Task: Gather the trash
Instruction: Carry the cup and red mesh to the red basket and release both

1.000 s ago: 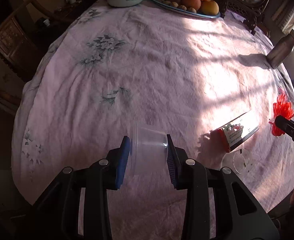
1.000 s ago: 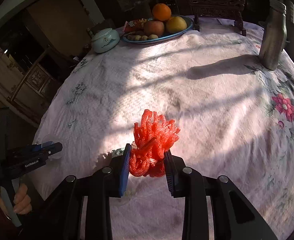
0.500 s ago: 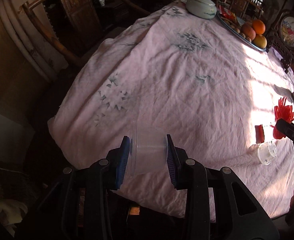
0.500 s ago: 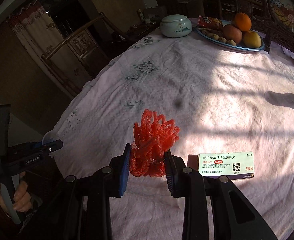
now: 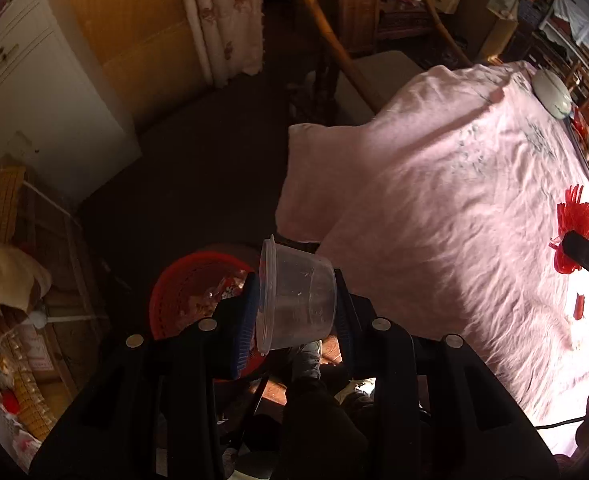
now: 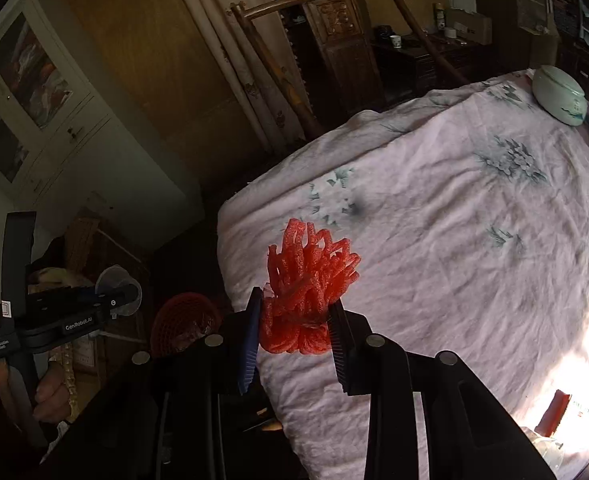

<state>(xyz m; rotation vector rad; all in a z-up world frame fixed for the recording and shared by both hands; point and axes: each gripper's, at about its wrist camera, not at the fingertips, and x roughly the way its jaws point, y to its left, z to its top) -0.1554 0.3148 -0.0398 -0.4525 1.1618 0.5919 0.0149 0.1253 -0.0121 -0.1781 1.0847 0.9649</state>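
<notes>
Both wrist views look down (sharing tablecloth (image 5: 434,208)).

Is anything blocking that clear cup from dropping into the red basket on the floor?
Nothing visible. The clear cup, held in the left gripper, hangs beside the table edge, with the open red basket below.

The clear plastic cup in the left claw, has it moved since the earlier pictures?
Yes. The clear plastic cup was over the pink tablecloth before; now it is past the table's edge, above the red basket on the floor.
</notes>
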